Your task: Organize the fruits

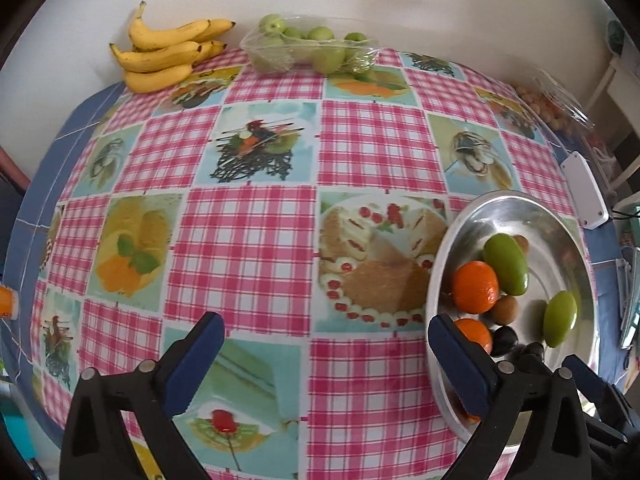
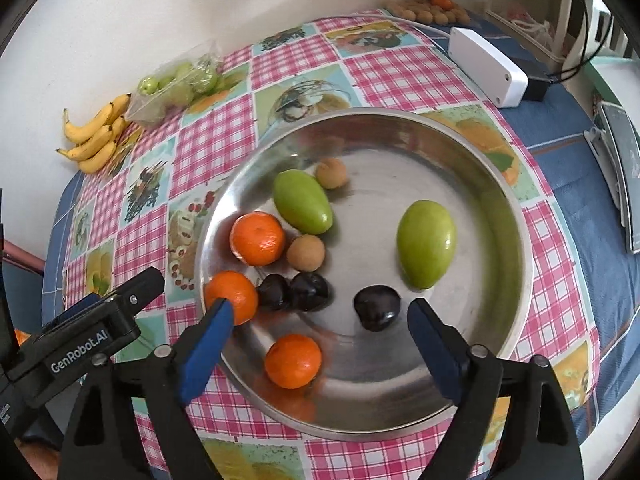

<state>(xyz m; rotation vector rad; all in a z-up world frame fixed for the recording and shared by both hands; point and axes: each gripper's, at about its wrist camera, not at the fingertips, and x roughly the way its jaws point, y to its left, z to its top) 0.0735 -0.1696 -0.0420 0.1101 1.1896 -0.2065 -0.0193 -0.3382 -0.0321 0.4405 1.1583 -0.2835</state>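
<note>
A steel tray (image 2: 516, 216) holds three oranges (image 2: 258, 239), two green fruits (image 2: 426, 243), two small brown fruits (image 2: 306, 253) and three dark plums (image 2: 377, 307). My right gripper (image 2: 316, 326) is open and empty, hovering over the tray's near side. My left gripper (image 1: 326, 346) is open and empty over the tablecloth, left of the tray (image 1: 520, 204); its body shows in the right wrist view (image 2: 92, 332). Bananas (image 1: 168, 54) and a bag of green fruits (image 1: 308, 46) lie at the table's far edge.
A pink checked tablecloth (image 1: 256, 240) covers the table. A white box (image 2: 486, 66) lies beyond the tray on the right. A bag of small brown fruits (image 2: 430, 10) sits at the far right corner. A white wall backs the table.
</note>
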